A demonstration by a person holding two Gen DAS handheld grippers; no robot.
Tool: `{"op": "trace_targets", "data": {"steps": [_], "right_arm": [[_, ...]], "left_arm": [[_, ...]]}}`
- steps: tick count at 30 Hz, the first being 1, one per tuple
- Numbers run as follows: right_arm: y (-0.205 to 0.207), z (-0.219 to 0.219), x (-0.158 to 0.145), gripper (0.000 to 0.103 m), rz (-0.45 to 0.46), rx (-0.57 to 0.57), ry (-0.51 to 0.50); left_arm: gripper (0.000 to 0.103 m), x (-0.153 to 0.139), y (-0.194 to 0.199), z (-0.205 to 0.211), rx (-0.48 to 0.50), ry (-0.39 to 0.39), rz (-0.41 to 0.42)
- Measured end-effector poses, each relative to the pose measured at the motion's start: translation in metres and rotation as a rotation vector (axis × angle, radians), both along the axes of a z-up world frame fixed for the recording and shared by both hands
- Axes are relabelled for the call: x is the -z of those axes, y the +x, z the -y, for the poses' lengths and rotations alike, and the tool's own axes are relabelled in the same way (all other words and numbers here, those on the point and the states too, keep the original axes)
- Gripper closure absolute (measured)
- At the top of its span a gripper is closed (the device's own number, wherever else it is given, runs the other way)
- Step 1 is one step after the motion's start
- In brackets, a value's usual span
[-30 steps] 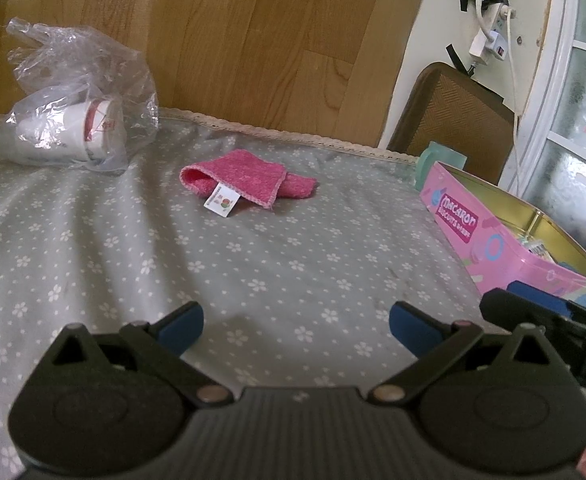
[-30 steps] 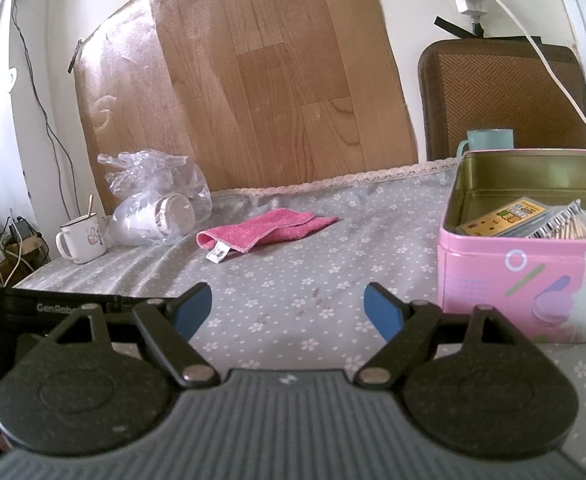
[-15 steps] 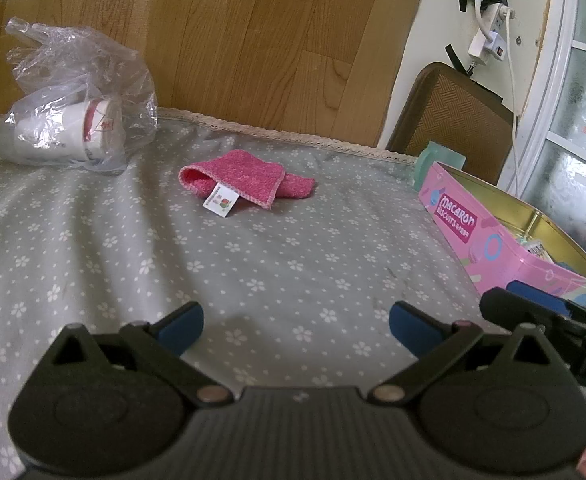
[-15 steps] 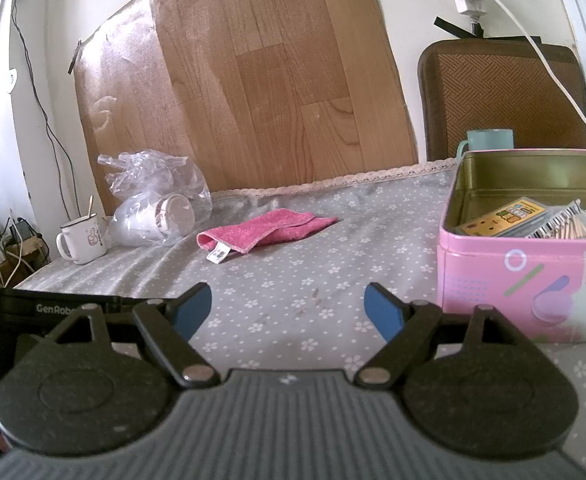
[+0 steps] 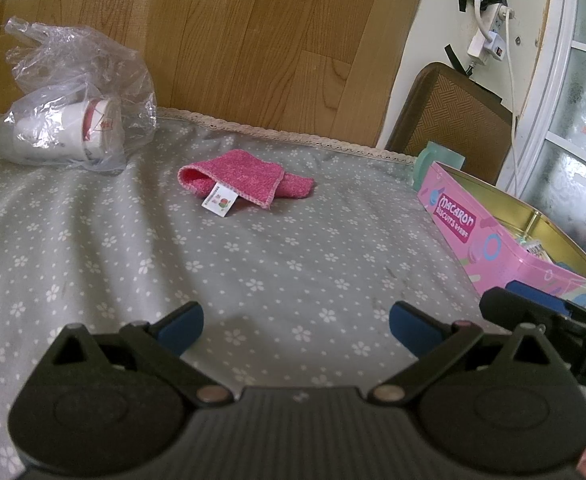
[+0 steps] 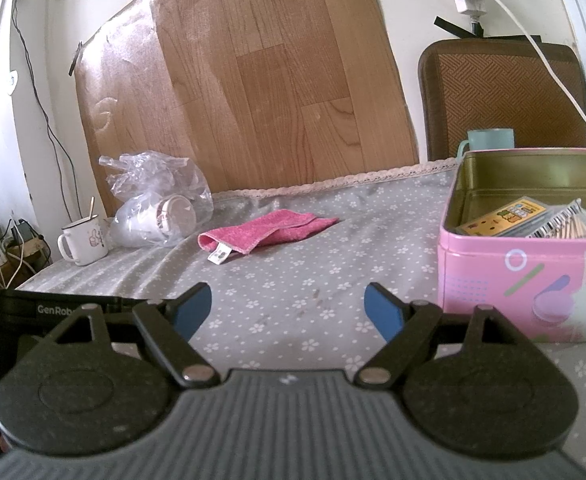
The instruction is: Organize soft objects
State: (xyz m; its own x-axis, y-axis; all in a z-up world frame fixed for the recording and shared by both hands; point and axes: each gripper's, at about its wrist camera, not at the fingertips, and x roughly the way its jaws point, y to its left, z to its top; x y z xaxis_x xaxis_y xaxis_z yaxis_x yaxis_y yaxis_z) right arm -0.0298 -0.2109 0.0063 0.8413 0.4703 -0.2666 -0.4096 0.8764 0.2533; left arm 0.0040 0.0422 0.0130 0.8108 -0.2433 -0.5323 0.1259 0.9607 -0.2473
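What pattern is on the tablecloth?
Grey tablecloth with small white flowers; clearest in the left wrist view.

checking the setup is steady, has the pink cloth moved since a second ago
No. The pink cloth lies at the same spot, between the plastic bag and the pink tin.

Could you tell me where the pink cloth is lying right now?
In both wrist views the folded pink cloth lies flat on the grey flowered tablecloth toward the far edge, between the plastic bag of cups and the pink tin.

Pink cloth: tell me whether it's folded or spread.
Folded. The pink cloth lies doubled over on the tablecloth, a rounded fold at its left end, layered edges and a white tag sticking out.
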Motion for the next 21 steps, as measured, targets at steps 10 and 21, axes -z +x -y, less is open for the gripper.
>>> {"op": "trace_targets", "data": {"steps": [10,21], "right_arm": [[0.004,-0.003,0.000,0.017,-0.025,-0.004,-0.021],[0.079,-0.088,-0.021,0.017,-0.020,-0.089,-0.189]], "left_arm": [[0.000,0.001,0.007,-0.006,-0.004,-0.046,-0.040],[0.001,0.001,0.030,-0.089,-0.239,-0.100,-0.040]]}}
